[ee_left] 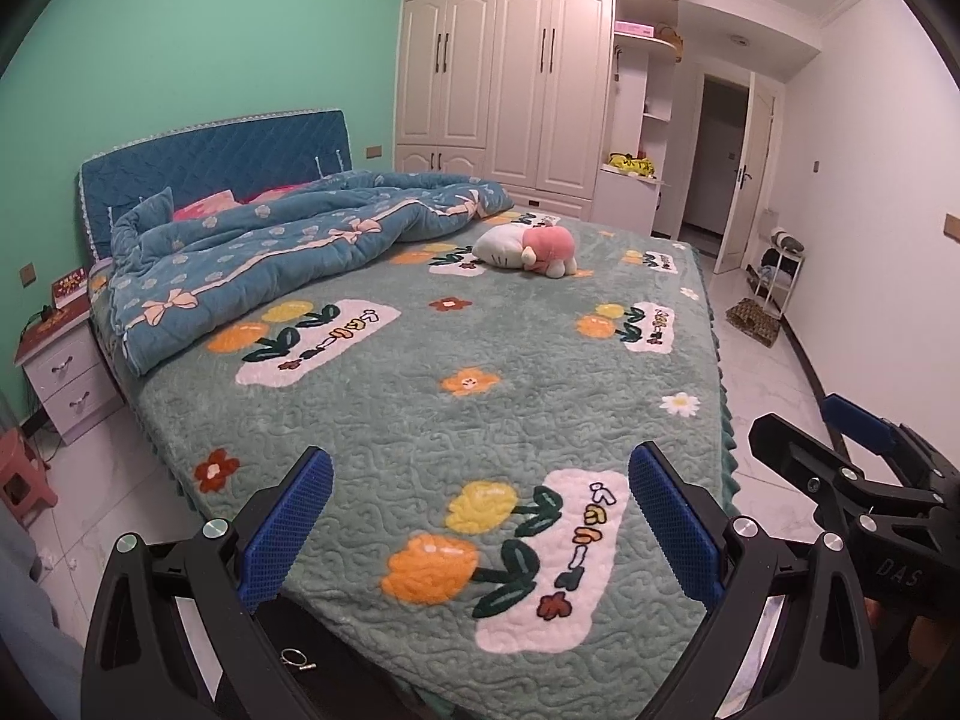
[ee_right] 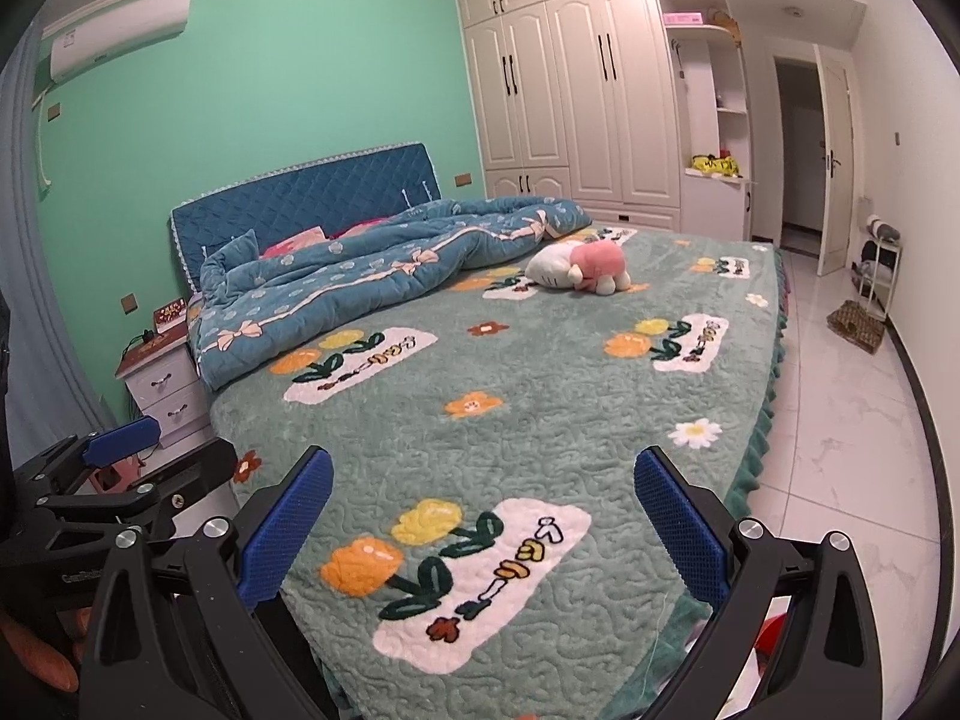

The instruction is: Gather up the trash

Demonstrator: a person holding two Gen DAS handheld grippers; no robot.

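Note:
My left gripper is open and empty, held above the foot of a bed with a green flowered bedspread. My right gripper is also open and empty above the same bedspread. The right gripper shows at the right edge of the left wrist view; the left gripper shows at the left edge of the right wrist view. No trash is clearly visible on the bed. A few small white bits lie on the floor at the left.
A crumpled blue quilt and a pink-and-white plush toy lie on the bed. A white nightstand and red stool stand left. White wardrobes, an open door, a rack and a woven box are right.

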